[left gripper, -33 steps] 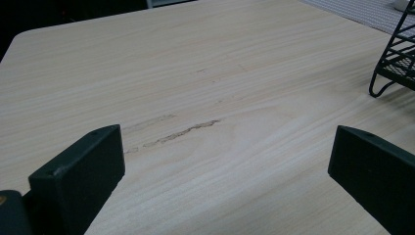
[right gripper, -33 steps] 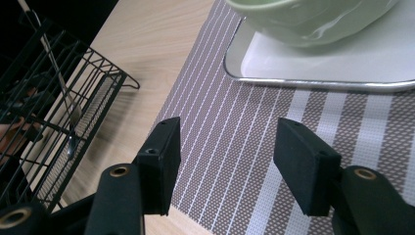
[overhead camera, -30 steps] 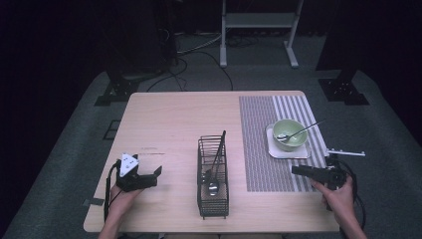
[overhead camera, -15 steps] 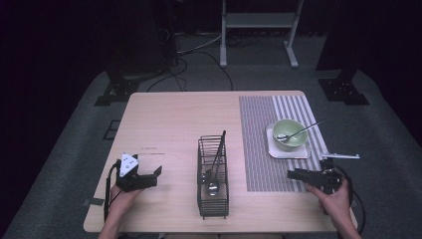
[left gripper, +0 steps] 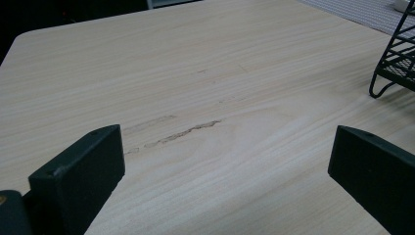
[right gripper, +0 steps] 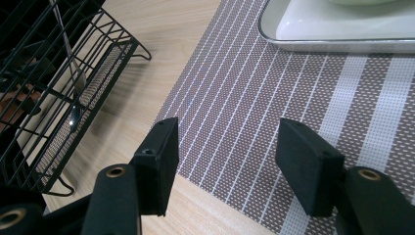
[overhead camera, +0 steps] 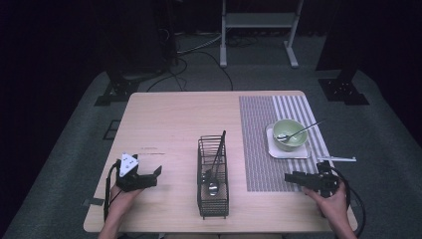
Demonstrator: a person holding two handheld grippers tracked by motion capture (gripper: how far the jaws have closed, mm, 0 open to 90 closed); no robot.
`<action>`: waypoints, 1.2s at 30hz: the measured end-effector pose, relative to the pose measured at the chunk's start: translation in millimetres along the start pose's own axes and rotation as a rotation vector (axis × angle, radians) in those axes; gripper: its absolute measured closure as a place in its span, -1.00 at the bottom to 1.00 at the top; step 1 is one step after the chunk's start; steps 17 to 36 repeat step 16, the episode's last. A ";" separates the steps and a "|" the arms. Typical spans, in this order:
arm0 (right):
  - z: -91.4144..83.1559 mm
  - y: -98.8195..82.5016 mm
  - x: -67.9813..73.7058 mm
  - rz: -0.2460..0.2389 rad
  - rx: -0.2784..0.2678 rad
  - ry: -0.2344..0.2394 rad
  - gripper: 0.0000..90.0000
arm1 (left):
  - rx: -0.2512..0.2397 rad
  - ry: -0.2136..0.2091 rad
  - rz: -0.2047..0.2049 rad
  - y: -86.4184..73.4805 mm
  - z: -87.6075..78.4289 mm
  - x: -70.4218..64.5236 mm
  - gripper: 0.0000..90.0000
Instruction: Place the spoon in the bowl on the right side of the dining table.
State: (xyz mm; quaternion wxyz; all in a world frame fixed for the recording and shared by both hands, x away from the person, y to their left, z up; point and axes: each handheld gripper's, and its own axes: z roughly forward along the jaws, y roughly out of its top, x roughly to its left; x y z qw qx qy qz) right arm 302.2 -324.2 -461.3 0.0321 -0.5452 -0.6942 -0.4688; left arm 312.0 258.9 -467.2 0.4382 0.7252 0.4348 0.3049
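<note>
Left gripper (overhead camera: pixel 158 172) open over bare tabletop (overhead camera: pixel 179 124), right gripper (right gripper: pixel 225 164) open at mat (right gripper: pixel 254 98) edge, plate (right gripper: pixel 337 29) cut off, rack (overhead camera: pixel 213 179) contents dim

Dark room, grey carpet (overhead camera: pixel 74 149), white stand (overhead camera: pixel 259 30)

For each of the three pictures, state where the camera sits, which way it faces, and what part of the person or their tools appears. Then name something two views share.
High view: above the person's side, looking forward and down on the table; both forearms, left gripper, right gripper.
Left gripper view: rides the left gripper, facing bare tabletop.
Right gripper view: rides the right gripper, facing the striped mat.
Shared: the wire basket.
</note>
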 end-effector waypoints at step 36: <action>4.8 -6.9 8.4 -0.033 0.016 -0.005 -0.11 | 0.001 -0.001 0.000 0.1 0.2 0.2 -1.00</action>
